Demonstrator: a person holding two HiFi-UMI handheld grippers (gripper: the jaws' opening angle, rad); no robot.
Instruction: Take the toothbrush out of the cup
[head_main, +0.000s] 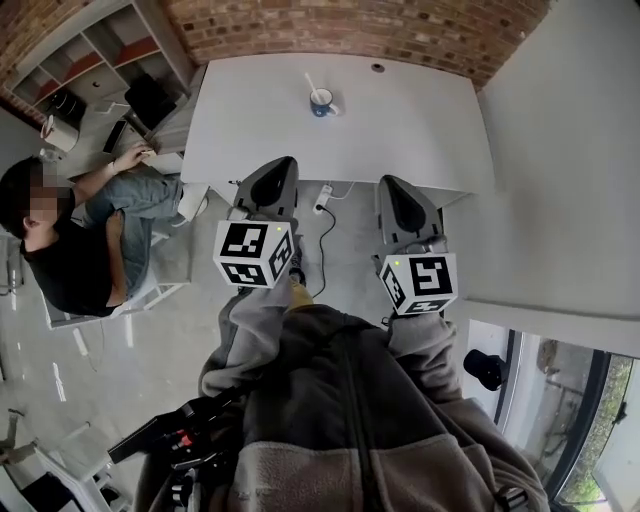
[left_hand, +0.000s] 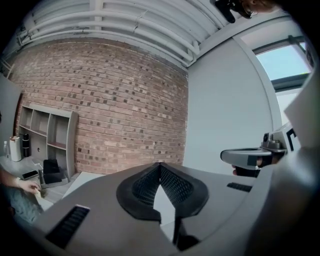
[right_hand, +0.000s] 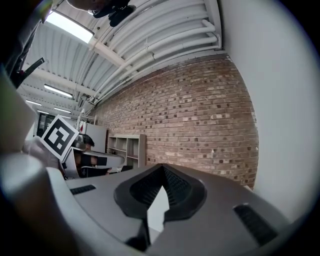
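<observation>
A blue cup (head_main: 321, 102) with a white toothbrush (head_main: 311, 84) leaning out of it stands near the far edge of the white table (head_main: 410, 115) in the head view. My left gripper (head_main: 284, 162) and right gripper (head_main: 389, 182) hang side by side over the table's near edge, well short of the cup. Both are shut with nothing between the jaws. In the left gripper view the left gripper (left_hand: 160, 165) has its tips meeting in front of a brick wall. The right gripper (right_hand: 161, 166) looks the same in its own view. Neither gripper view shows the cup.
A person (head_main: 70, 230) sits at a desk to the left. An open shelf unit (head_main: 95, 50) stands at the back left before the brick wall (head_main: 400, 30). A cable and socket (head_main: 322, 205) hang below the table's front edge. A white wall (head_main: 570, 150) closes the right.
</observation>
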